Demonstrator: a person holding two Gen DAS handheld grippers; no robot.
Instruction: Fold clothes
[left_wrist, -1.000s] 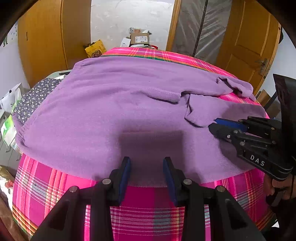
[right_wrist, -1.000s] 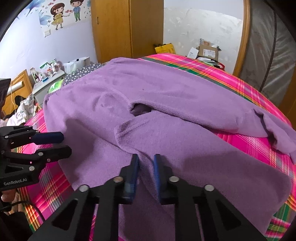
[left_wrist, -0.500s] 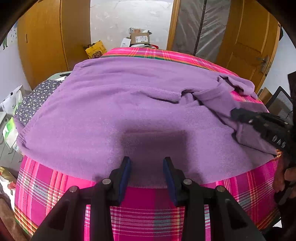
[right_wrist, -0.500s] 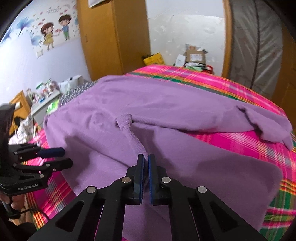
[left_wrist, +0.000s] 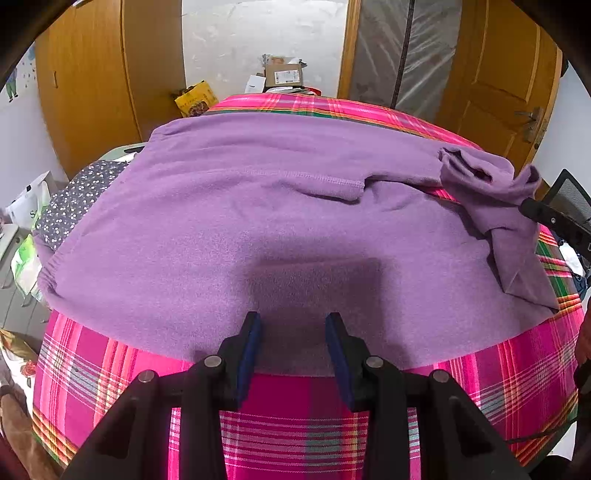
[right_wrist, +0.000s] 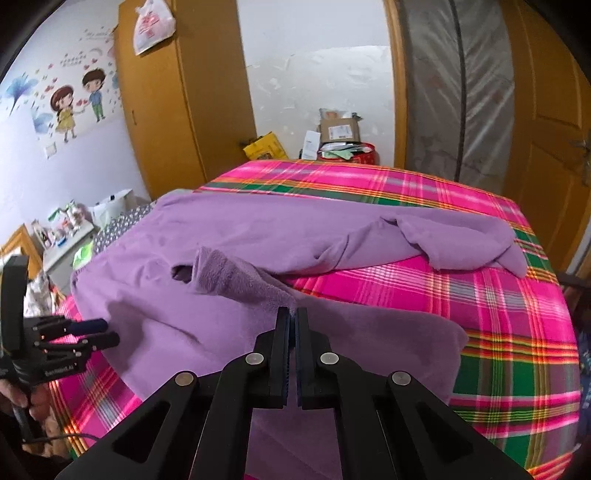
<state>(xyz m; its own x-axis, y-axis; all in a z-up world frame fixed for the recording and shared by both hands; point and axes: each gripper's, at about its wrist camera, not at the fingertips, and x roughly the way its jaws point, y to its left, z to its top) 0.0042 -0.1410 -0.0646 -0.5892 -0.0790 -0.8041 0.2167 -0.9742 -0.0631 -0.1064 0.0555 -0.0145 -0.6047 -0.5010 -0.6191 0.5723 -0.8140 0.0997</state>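
Note:
A purple fleece garment (left_wrist: 258, 221) lies spread over a bed with a pink plaid cover (left_wrist: 295, 424). My left gripper (left_wrist: 293, 321) is open and hovers just above the garment's near hem, with nothing between its fingers. It also shows at the left edge of the right wrist view, left gripper (right_wrist: 103, 332). My right gripper (right_wrist: 293, 312) is shut on a raised fold of the purple garment (right_wrist: 236, 280) and holds it up off the plaid cover (right_wrist: 480, 295). In the left wrist view the right gripper (left_wrist: 532, 206) shows at the right edge, its tips wrapped in cloth.
A long purple part (right_wrist: 461, 240) lies rumpled across the far right of the bed. A dotted grey cloth (left_wrist: 74, 199) hangs off the left side. Boxes (right_wrist: 338, 129) stand on the floor beyond, between an orange wardrobe (right_wrist: 166, 110) and a door (right_wrist: 554, 147).
The right gripper shut on a fold of the purple garment and drew it up and to the right across the bed. The left gripper stayed put and open.

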